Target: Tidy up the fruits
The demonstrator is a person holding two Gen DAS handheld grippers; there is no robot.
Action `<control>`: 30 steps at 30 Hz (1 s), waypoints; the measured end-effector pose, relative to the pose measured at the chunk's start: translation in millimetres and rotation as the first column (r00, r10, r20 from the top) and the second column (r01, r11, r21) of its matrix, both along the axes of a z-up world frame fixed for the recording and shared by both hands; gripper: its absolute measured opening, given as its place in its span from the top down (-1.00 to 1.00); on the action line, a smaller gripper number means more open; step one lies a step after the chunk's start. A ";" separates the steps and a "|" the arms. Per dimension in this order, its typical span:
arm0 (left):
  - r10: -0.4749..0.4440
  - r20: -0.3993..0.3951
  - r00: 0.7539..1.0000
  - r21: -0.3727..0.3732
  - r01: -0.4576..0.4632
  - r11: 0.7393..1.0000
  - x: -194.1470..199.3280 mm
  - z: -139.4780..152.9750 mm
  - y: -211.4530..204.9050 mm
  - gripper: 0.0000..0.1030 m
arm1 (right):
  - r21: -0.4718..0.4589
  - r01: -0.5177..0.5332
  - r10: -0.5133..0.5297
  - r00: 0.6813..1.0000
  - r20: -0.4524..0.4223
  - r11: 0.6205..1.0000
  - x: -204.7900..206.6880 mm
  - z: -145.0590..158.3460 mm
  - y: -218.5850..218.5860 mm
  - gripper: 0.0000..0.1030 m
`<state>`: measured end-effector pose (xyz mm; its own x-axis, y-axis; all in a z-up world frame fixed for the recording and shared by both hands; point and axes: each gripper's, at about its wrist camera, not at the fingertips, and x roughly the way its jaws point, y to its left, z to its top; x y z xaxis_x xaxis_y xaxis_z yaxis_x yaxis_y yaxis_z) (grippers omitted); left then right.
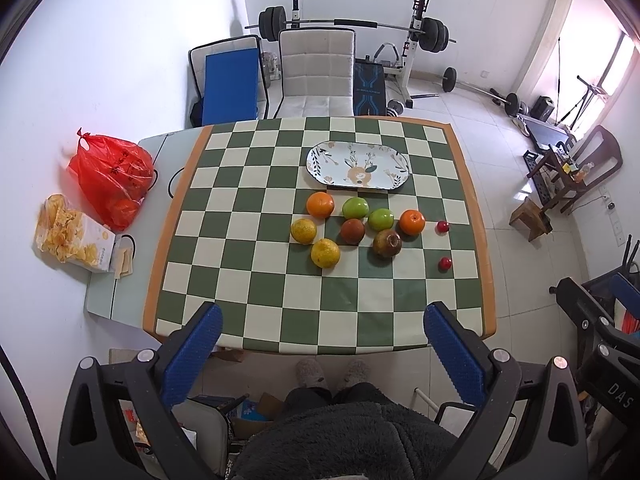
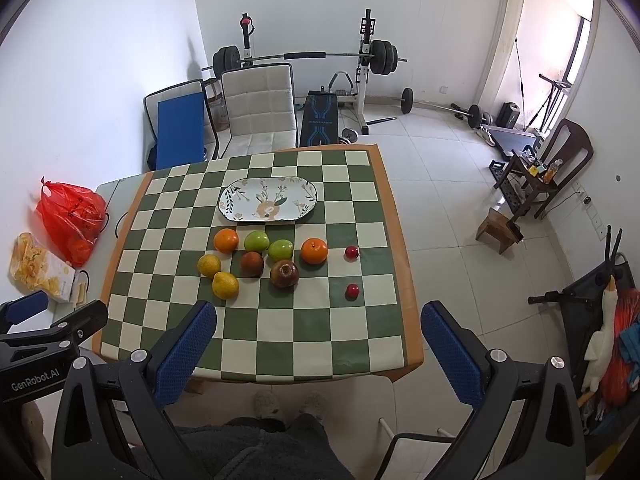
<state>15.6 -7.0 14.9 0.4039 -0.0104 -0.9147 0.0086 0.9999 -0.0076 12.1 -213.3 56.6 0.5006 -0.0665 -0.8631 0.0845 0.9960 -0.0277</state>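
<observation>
On the green-and-cream checked tablecloth (image 1: 256,280) (image 2: 280,340) stands an oval plate (image 1: 358,165) (image 2: 267,199) with a deer print, nothing on it. In front of it lie two oranges (image 1: 320,204) (image 2: 314,251), two green apples (image 1: 355,208) (image 2: 256,241), two yellow citrus fruits (image 1: 325,253) (image 2: 225,285), two dark brownish fruits (image 1: 387,243) (image 2: 284,273) and two small red fruits (image 1: 445,264) (image 2: 352,291). My left gripper (image 1: 322,320) and right gripper (image 2: 318,318) both hang open high above the table's near edge, holding nothing.
A red plastic bag (image 1: 114,176) (image 2: 72,216) and a snack box (image 1: 76,236) (image 2: 44,270) lie left of the cloth. A padded chair (image 1: 316,72) (image 2: 258,108) stands behind the table, with weight equipment beyond. A person's slippered feet (image 1: 332,372) are below.
</observation>
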 end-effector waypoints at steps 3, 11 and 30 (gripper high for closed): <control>0.000 0.003 1.000 -0.001 0.000 1.000 3.3 3.3 -0.3 -1.00 | -0.002 0.000 0.000 1.000 0.002 1.000 -0.4 -0.1 0.3 -1.00; 0.000 0.012 1.000 -0.006 0.000 1.000 3.6 14.3 0.8 -1.00 | -0.004 0.002 -0.002 1.000 0.005 1.000 3.6 8.4 -1.4 -1.00; 0.001 0.019 1.000 -0.006 -0.001 1.000 1.5 15.0 0.2 -1.00 | -0.003 0.000 0.000 1.000 0.011 1.000 6.1 15.2 -3.2 -1.00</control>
